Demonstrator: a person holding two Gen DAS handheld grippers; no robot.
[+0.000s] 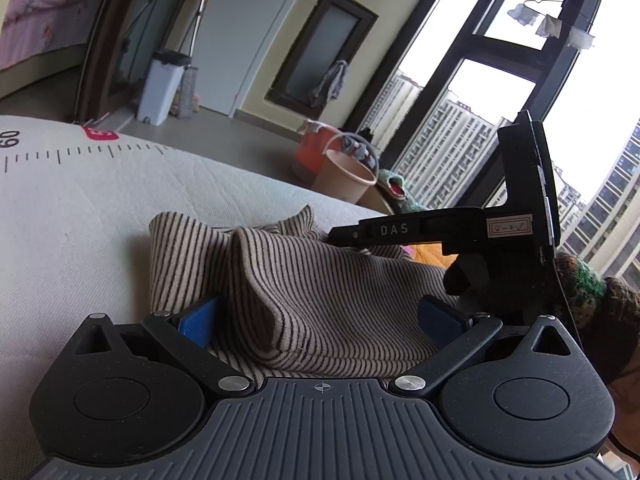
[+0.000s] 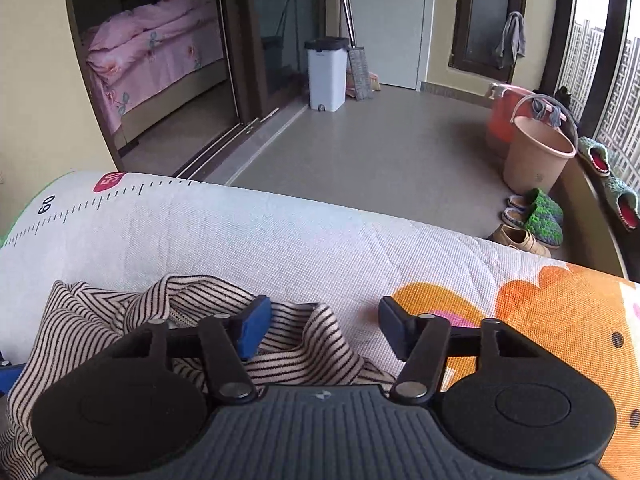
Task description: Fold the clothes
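**Striped garment bunched between two spread sets of tongs**

Both tongs stand spread. From the left wrist view, the left gripper [image 1: 320, 316] has its jaws wide apart, one blue pad [image 1: 198, 320] at 9 o'clock and the other at 3 o'clock of a raised fold of the striped garment [image 1: 288, 280]. The fold rises between the pads; whether either pad touches the cloth cannot be told, since the fabric covers their inner faces. At 2 o'clock of the garment the right gripper [image 1: 340, 236] reaches in from the side, seen edge-on, its tip over the far edge of the cloth; its jaws cannot be read from here. A dark gloved hand [image 1: 460, 276] under it is partly hidden by the tool, and a knitted sleeve at the right edge is cut off.

From the right wrist view, the right gripper [image 2: 324, 328] has its jaws apart, and no pad presses on cloth. The striped garment [image 2: 100, 320] lies crumpled at 9 o'clock of the jaws, one flap reaching under the left pad and into the gap; the rest runs off the lower left edge. The right pad hangs over the bare mat [image 2: 280, 248], whose printed ruler marks sit at 10 o'clock and orange pattern at 3 o'clock. A sliver of blue at the left edge is too cut off to identify
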